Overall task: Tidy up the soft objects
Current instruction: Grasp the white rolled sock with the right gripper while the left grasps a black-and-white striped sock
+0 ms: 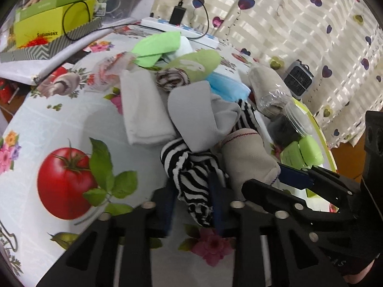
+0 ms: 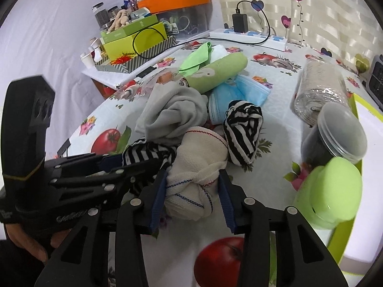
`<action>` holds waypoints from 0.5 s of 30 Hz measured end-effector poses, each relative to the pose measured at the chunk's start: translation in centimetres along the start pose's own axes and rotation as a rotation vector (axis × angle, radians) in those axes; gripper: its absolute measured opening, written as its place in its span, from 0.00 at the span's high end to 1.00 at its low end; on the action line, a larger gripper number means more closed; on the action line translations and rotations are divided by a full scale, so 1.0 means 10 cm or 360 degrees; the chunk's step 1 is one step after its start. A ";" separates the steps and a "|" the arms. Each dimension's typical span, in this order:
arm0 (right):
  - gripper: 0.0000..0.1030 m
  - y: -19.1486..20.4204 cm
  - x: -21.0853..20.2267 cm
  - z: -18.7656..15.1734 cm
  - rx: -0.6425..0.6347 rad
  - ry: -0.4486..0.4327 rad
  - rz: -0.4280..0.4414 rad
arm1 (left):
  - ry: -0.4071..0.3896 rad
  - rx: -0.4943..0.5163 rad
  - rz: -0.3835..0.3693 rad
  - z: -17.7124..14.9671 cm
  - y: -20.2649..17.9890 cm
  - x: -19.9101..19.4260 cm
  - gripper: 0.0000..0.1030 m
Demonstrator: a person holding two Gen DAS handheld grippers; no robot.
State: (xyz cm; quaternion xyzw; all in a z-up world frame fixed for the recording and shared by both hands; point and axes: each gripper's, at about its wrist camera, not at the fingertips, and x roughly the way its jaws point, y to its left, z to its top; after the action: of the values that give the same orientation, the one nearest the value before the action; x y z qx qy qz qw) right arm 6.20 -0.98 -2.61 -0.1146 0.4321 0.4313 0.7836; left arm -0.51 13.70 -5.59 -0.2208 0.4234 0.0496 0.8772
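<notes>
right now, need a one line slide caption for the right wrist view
Right gripper straddles a knotted cream cloth on the floral tablecloth, left gripper pinching a striped sock beside it.

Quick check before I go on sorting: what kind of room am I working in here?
Most likely a lived-in home, at a dining or kitchen table: a vegetable-print tablecloth, heart-patterned curtains, and a power strip beside stacked household boxes at the far edge.

Your two wrist views look steeply down along their tongs, close over the table [image 1: 36, 124], sharing the sock heap [image 2: 182, 119] mid-table.
</notes>
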 end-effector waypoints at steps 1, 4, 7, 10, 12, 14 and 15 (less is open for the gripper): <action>0.59 0.01 -0.02 -0.02 -0.0009 -0.0006 -0.0006 | 0.0003 0.0002 -0.0008 -0.02 -0.01 0.00 0.85; 0.59 0.01 -0.12 -0.06 -0.0021 -0.0037 -0.0011 | -0.0009 0.0007 -0.0014 -0.05 -0.03 -0.05 0.88; 0.59 0.00 -0.24 -0.09 -0.0018 -0.0081 -0.0008 | -0.0031 0.0017 -0.0006 -0.08 -0.07 -0.12 0.90; 0.58 -0.01 -0.35 -0.13 -0.0009 -0.0122 -0.0003 | -0.0052 0.0025 -0.0009 -0.10 -0.10 -0.21 0.91; 0.58 -0.01 -0.42 -0.15 -0.0007 -0.0143 -0.0003 | -0.0073 0.0031 -0.0009 -0.11 -0.13 -0.28 0.91; 0.58 -0.01 -0.49 -0.19 -0.0001 -0.0165 0.0001 | -0.0092 0.0038 -0.0010 -0.11 -0.15 -0.35 0.91; 0.58 -0.01 -0.53 -0.20 0.0000 -0.0176 0.0000 | -0.0105 0.0042 -0.0013 -0.12 -0.16 -0.39 0.91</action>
State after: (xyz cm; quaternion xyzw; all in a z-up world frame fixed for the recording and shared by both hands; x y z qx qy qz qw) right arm 3.76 -5.23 0.29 -0.0905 0.3881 0.4369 0.8064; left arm -3.39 12.12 -2.66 -0.2091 0.3940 0.0476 0.8938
